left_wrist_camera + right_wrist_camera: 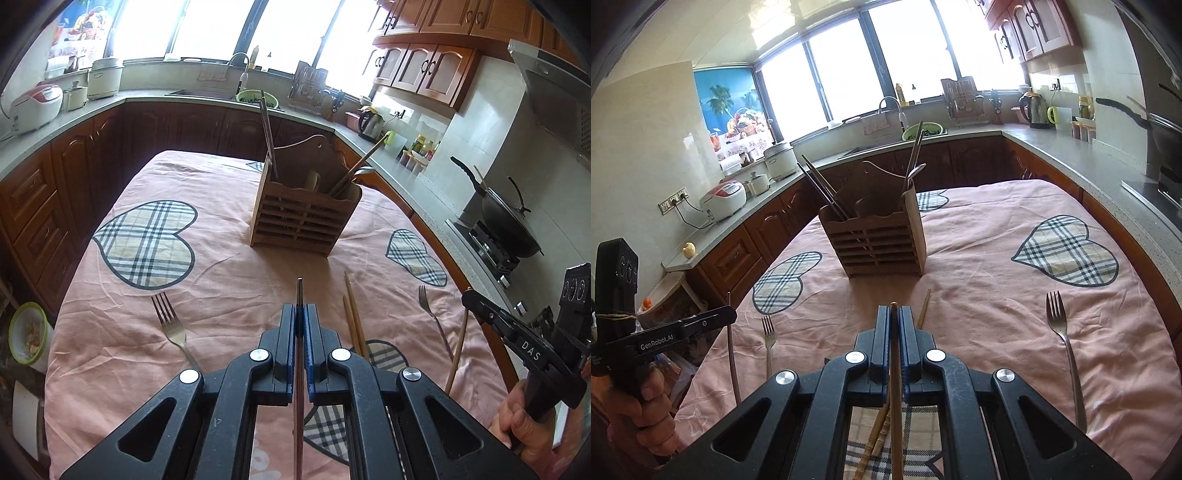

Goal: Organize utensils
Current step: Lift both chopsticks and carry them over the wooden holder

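Pinching one thin chopstick (300, 295) in each closed gripper (300, 308), we risk it pivoting and missing the wooden holder (304, 218)'s narrow compartment.

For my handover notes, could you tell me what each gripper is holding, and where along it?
The left gripper clamps a dark metal chopstick near its tip; the right gripper clamps a wooden chopstick near its end.

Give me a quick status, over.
Left tool shut on a dark chopstick. Right tool shut on a wooden chopstick. Wooden holder ahead, path clear. Two forks on the cloth.
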`<action>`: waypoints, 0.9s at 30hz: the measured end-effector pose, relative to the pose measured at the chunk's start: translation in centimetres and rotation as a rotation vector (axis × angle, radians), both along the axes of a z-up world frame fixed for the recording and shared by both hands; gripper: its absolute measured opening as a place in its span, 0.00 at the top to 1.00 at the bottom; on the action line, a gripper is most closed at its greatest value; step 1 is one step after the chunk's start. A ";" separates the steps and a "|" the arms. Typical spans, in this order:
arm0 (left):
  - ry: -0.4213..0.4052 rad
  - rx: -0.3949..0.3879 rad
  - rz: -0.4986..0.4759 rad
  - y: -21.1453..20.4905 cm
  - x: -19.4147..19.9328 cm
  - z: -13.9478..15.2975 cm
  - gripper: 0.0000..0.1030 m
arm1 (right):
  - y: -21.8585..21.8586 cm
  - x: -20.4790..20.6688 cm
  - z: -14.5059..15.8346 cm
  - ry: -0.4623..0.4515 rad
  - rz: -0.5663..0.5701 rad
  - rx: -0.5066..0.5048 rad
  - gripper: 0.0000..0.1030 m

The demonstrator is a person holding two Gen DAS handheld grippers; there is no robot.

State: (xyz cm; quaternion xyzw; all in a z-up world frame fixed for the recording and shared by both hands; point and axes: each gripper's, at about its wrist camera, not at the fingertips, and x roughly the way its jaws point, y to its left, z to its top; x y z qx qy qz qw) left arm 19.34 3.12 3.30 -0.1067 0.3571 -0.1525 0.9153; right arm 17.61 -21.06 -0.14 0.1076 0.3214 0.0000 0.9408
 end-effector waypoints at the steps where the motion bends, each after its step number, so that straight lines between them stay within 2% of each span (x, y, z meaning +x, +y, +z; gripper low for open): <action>1: -0.007 -0.003 0.001 0.2 -0.3 0.3 0.97 | 0.1 -0.2 0.3 -0.008 0.000 -0.001 0.96; 14: -0.079 -0.030 0.024 1.8 -2.4 2.4 0.97 | 0.2 -1.4 3.4 -0.096 -0.007 -0.016 0.96; 27: -0.119 -0.044 0.035 2.4 -2.1 3.4 0.97 | 0.2 -1.1 4.7 -0.149 0.003 -0.012 0.96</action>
